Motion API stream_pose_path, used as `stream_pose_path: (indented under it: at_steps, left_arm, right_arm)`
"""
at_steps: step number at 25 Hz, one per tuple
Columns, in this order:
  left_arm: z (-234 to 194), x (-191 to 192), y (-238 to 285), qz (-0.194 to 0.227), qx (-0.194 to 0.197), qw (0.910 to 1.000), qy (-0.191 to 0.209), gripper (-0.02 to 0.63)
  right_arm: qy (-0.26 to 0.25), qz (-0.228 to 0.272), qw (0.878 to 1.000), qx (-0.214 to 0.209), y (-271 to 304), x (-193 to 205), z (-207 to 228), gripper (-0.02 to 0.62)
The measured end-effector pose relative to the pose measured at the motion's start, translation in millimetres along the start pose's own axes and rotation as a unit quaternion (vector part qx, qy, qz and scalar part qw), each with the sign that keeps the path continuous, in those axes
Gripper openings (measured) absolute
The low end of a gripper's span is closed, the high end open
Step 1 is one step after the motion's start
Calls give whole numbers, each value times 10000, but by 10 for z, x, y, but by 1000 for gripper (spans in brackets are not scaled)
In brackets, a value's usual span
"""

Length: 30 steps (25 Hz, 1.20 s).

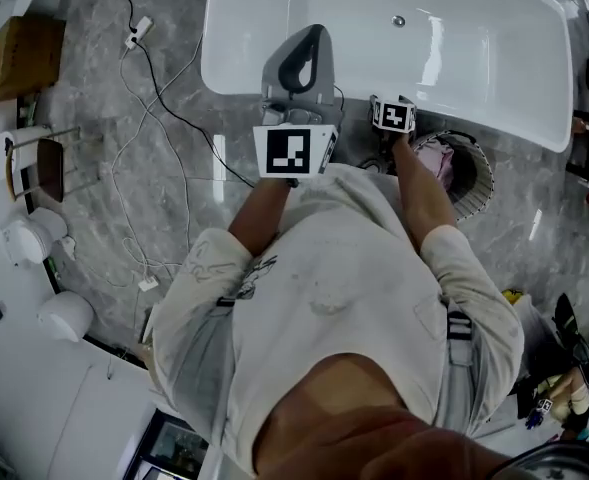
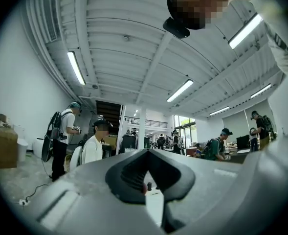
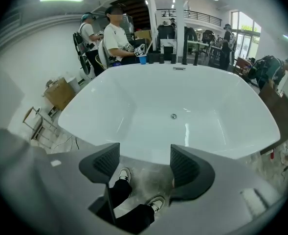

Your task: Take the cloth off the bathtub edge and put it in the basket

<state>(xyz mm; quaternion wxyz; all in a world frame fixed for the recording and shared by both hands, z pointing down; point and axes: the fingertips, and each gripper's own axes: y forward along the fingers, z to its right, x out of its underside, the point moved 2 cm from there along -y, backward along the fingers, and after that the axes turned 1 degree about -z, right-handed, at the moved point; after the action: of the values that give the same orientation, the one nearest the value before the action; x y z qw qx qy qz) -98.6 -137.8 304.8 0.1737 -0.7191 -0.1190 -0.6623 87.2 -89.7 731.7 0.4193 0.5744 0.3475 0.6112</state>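
Beside the tub, head view: we stand against the near rim of the white bathtub (image 1: 474, 58), and no cloth shows on that rim. A round ribbed basket (image 1: 480, 174) sits on the floor (image 1: 174, 218) just beside the tub at our right. The pale pinkish bundle inside it reads as the cloth (image 1: 437, 158), partly hidden by our forearm. The left gripper (image 1: 314, 36) reaches out over the tub; the right gripper (image 1: 395, 118) tips down near the basket. Left gripper view: fingers (image 2: 129, 173) meet at the tips, nothing between them, only the room beyond. Right gripper view: fingers (image 3: 107, 160) stand wide and empty, with our shoes (image 3: 125, 174) and bare floor between them and the tub above. We judge the drop made. To finish well, lift the right gripper clear with its fingers wide so no fold snags, then check that nothing drapes over the basket's rim.
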Motion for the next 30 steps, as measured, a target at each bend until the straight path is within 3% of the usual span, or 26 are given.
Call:
stream_pose_path:
  at_steps: [9,18,24,30]
  left_arm:
    - [-455,-80,-81,68,-126,9999,47,0]
    - [-576,-64,1,88,-141,9998,82,0]
    - [-643,-59,72,105,-176,9997,152,0]
    - [-656,-152,150,157,-214,9996,86,0]
  right_arm:
    - [-160,254,9993,-209,111,-318,-547,328]
    - [-187,1588,9852,-617,-263,-1169,-783,328]
    - [-614,2914,9524,-648,-1020,-1889,-899,328]
    - [-1045,4154,9017,-590,-2019,-2456,-1016,328]
